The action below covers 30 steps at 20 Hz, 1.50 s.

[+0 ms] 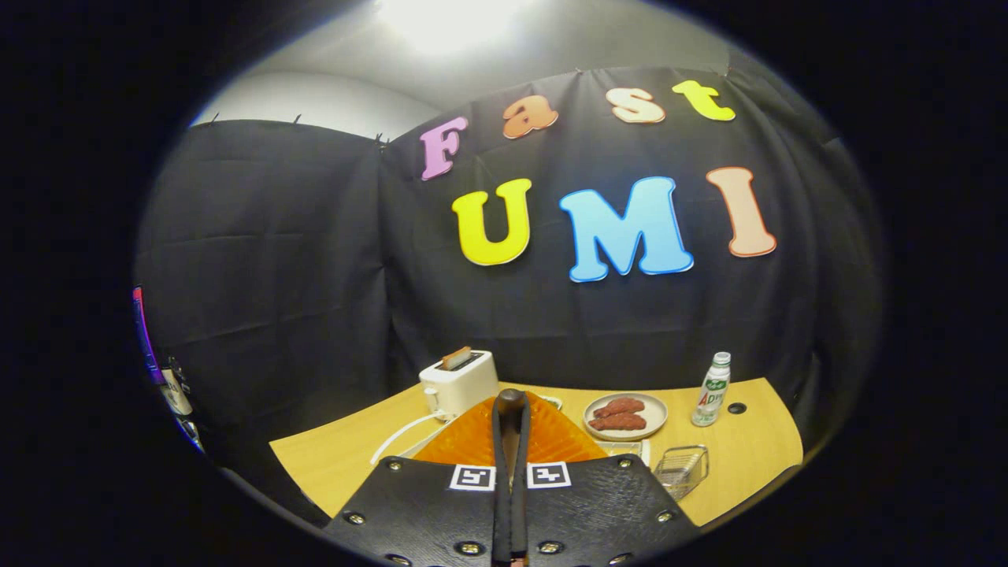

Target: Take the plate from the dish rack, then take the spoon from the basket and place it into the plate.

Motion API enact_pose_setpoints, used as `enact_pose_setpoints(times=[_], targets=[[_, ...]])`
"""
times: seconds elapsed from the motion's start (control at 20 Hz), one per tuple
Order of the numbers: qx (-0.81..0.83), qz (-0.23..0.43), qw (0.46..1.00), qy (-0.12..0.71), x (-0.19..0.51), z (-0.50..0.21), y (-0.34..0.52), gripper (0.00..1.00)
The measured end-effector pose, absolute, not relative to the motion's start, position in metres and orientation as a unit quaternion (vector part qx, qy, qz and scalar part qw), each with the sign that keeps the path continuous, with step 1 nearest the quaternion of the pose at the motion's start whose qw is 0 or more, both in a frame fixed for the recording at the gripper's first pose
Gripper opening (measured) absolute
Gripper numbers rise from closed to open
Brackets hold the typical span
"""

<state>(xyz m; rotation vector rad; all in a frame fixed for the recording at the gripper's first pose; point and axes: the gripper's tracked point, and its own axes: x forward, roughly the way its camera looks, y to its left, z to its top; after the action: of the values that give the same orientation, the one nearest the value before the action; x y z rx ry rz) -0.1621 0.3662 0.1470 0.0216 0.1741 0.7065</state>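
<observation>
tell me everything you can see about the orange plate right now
The orange plate looks like translucent, ribbed plastic. It stands on edge between the fingers of the gripper, which are shut on its rim, so it is seen nearly edge-on with its faces fanning out to either side. It is held above the wooden table, in front of the white toaster. Its lower part is hidden behind the fingers.

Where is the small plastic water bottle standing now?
In the gripper view, the small plastic water bottle stands upright on the wooden table, beyond the fingers, beside the plate of sausages.
</observation>
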Motion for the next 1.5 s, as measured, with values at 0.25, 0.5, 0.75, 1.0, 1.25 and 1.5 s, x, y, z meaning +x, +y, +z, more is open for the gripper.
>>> enact_pose_setpoints(times=[0.25,0.5,0.75,1.0,1.25,1.5], targets=[[-0.017,0.378,0.917,0.129,-0.209,0.090,0.392,0.01],[-0.046,0.391,0.905,0.161,-0.236,0.039,0.406,0.00],[-0.064,0.391,0.901,0.175,-0.254,0.012,0.414,0.00],[-0.080,0.396,0.899,0.167,-0.264,0.008,0.417,0.00],[-0.076,0.396,0.900,0.165,-0.268,0.009,0.415,0.01],[-0.075,0.394,0.902,0.161,-0.271,0.018,0.404,0.11]])
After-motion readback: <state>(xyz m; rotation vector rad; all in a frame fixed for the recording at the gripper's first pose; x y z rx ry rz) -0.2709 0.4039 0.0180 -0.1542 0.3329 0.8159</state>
